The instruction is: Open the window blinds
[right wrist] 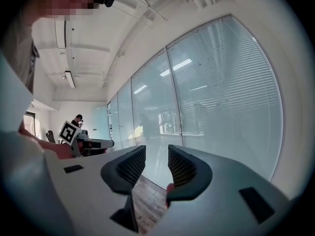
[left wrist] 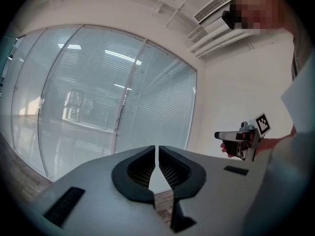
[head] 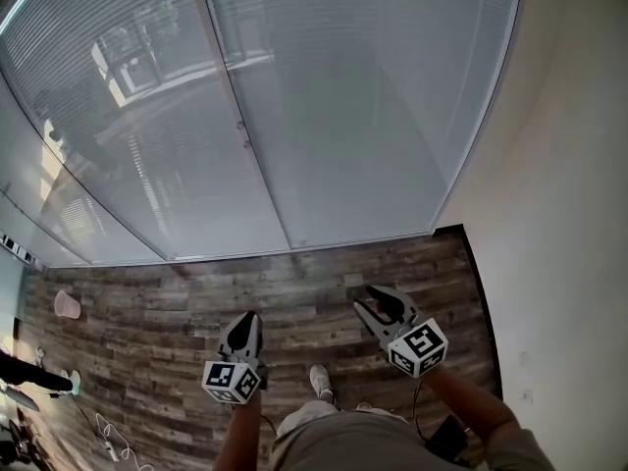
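No words, numbers or brand names can be read anywhere. The only printed signs are black-and-white square markers, coded patterns rather than letters. They sit on the left cube point(head: 234, 381) of the left gripper point(head: 249, 318) and the right cube point(head: 419, 348) of the right gripper point(head: 368, 297), both below the window blinds point(head: 373, 96) in the head view.

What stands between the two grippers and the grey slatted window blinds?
Nothing visible stands on the way: only brown wooden plank floor lies between the left gripper, the right gripper and the grey slatted window blinds. The slats seem to sit behind reflecting glass, which may block direct touch.
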Available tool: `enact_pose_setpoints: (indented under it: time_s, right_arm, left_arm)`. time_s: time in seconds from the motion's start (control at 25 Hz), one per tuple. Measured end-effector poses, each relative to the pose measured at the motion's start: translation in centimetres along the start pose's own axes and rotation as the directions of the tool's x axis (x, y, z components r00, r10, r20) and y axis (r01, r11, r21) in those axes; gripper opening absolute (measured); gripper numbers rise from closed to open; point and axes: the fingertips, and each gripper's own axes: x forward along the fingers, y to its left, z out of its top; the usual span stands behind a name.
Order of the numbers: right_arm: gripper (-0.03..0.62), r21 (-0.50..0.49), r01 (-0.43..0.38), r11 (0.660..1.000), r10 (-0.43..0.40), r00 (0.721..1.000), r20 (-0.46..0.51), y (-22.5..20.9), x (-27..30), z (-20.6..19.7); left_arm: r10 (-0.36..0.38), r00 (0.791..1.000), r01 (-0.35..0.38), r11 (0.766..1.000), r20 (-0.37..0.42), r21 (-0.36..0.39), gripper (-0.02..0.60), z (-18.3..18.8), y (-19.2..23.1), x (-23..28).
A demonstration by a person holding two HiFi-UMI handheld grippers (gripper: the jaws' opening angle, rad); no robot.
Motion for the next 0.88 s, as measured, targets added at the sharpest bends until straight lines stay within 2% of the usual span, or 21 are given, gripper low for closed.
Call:
enact_pose_setpoints:
  time_s: [0.2,0.4,0.56,0.88]
  right_arm:
    - [0.135,0.003,0.01,1.0,-0.01,1.0,0.002,-0.3,3.4,0.5]
    - [0.135,0.007,0.015,1.0,-0.015,1.0,-0.006,-0.4,4.9,0.4]
    - [0.137,0.029,0.003,1.0,-0.003,1.0,-0.012,0.0,6.1,0.0]
    - [0.135,0.006,0.013,1.0,-0.013,1.0,-0.018,-0.4,8.0,0.4]
  left_arm:
    - [-0.008,1.0,0.008,1.0,0.006,-0.014,0.015,1.0,3.2,1.6]
    - [-0.012,1.0,0.012,1.0,0.021,-0.015,0.015,1.8,4.4,2.0]
    - [-0.005,1.0,0.006,0.999,0.027,-0.036,0.015,1.3,5.6,2.1]
    - [-0.003,1.0,0.005,0.998,0.028,-0.062,0.015,1.0,7.7,2.7]
